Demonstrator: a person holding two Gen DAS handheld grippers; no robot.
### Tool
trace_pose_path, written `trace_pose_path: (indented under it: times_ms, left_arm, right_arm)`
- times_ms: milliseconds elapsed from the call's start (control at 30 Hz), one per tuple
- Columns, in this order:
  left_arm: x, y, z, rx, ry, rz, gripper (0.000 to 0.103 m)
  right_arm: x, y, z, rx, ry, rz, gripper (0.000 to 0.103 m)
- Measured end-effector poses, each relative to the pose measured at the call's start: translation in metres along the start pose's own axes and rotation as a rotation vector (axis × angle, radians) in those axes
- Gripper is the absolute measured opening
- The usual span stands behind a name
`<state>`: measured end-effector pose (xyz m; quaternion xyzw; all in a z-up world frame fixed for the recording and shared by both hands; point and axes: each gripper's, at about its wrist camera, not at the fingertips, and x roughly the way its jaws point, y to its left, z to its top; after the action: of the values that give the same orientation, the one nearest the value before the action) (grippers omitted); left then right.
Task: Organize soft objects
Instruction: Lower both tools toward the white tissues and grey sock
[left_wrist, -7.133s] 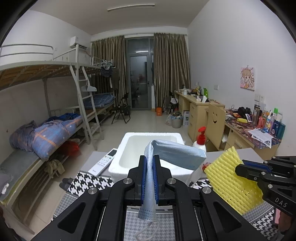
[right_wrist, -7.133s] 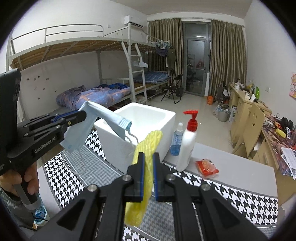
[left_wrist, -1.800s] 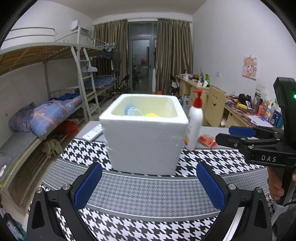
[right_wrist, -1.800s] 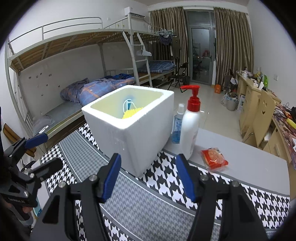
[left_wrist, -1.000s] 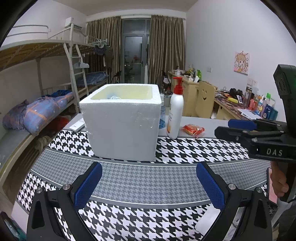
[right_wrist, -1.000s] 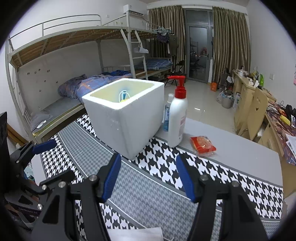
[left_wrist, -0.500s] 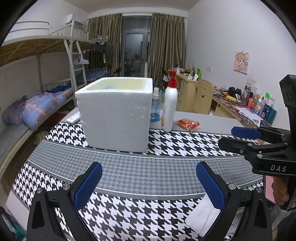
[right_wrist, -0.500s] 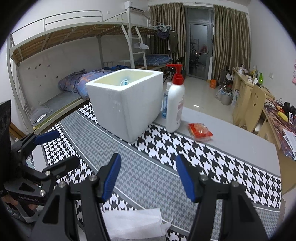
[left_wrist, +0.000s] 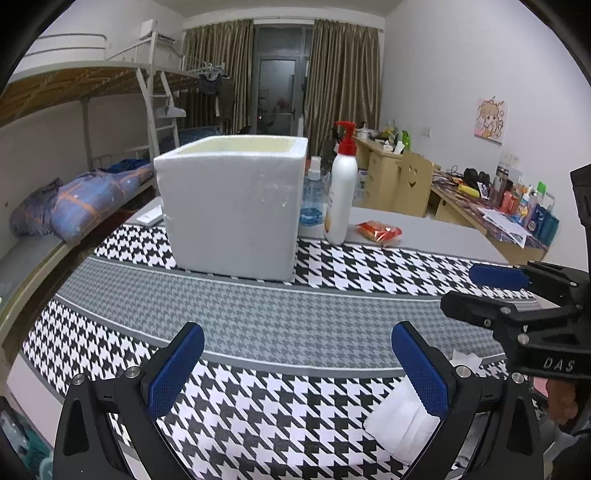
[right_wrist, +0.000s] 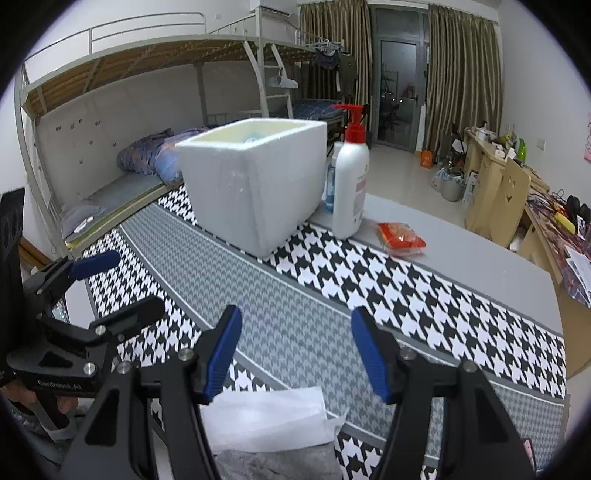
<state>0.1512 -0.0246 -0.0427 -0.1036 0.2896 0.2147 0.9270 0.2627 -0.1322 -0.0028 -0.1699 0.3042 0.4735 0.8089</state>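
Along the bottom edge of the right wrist view, a white folded tissue sheet lay on the black-and-white houndstooth tablecloth, its near part cut off by the frame and overlapped by a blurred grey cloth too indistinct to identify. Above it the right gripper stood well open with nothing between its blue pads. Low right in the left wrist view the same tissue was half hidden behind one finger of the left gripper, whose jaws gaped wide and empty. Left of centre, the white square foam box stood on the cloth; from the left wrist view its contents could not be seen, and from the right only a faint bluish trace showed over the rim. Compared with a second earlier, both cameras sat lower, so the yellow sponge was no longer visible inside the box and more of the tissue had entered view.
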Motion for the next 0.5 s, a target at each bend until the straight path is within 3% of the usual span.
trace_pose_path:
  times_ms: [500]
  left_arm:
    - [0.005,-0.009,-0.016,-0.024,0.034,0.053,0.102]
  right_arm:
    - [0.002,0.01,-0.023,-0.117,0.001,0.063,0.066]
